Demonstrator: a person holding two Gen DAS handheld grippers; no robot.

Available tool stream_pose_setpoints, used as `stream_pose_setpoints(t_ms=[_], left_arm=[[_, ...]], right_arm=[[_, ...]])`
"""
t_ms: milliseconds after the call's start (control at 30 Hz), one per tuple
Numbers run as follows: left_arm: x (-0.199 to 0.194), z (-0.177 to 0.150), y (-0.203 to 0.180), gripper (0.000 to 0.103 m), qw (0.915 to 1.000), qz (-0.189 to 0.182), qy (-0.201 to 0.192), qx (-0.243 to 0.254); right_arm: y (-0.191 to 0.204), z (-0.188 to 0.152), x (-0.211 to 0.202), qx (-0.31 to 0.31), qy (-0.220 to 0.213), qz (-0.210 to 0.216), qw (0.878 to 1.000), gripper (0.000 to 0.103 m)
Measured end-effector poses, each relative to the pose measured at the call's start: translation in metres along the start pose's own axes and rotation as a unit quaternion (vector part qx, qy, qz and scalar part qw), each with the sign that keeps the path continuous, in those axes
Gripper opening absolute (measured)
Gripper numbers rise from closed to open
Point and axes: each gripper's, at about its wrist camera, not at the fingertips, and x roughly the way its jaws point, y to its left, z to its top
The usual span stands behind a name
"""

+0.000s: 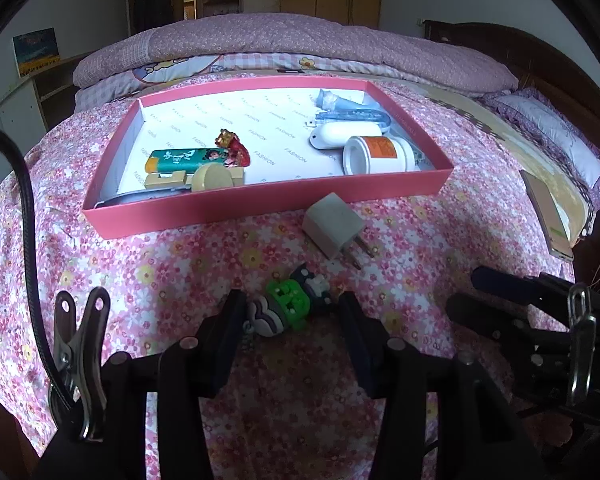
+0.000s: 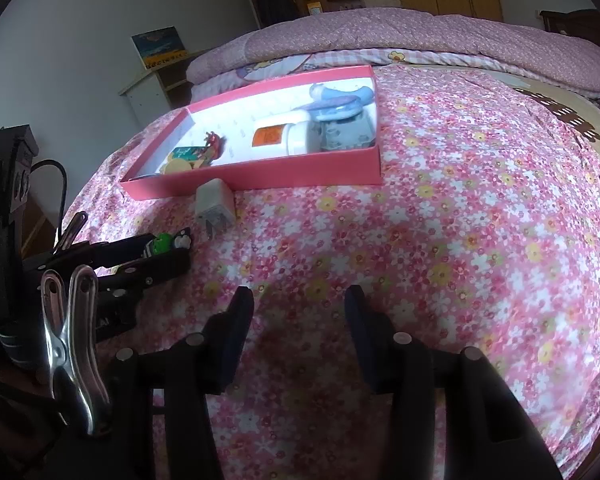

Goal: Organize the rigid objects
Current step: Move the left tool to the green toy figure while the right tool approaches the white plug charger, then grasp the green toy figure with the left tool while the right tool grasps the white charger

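Straddling the green figurine (image 1: 290, 306), left gripper (image 1: 290, 312) low, fingers (image 1: 232, 320) apart.

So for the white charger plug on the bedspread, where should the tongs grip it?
Grip the white charger plug across its boxy body, on the two flat side faces, coming from above. Its metal prongs point toward the camera and are too thin to hold; the pink box sits close behind.

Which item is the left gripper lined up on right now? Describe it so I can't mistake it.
Start at the pink tray on the floral bedspread; on the near side of its front wall lies a white charger plug. Nearer still, between the open left gripper fingers, lies the small rubbery figure charm: bright green middle, purple-and-white end, unlike the plain white plug.
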Motion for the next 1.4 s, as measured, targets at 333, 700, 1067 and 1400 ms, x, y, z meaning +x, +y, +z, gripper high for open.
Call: stream_pose_setpoints(t_ms=[333, 700, 1067, 1400], left_arm=[[-0.013, 0.001, 0.03, 0.051, 0.9988, 0.025, -0.011, -0.04], [-0.008, -0.012, 0.066, 0.05, 0.9951, 0.057, -0.011, -0.08], [-0.008, -0.016, 0.063, 0.05, 0.9958, 0.056, -0.021, -0.069], [-0.01, -0.015, 0.064, 0.05, 0.9955, 0.05, -0.024, -0.077]], right_arm=[[0.004, 0.001, 0.002, -0.009, 0.004, -0.012, 1.0, 0.049], [0.03, 0.017, 0.011, -0.04, 0.013, 0.002, 0.999, 0.049], [0.067, 0.043, 0.041, -0.087, 0.021, 0.004, 0.996, 0.049], [0.075, 0.049, 0.06, -0.085, 0.029, -0.006, 0.996, 0.035]])
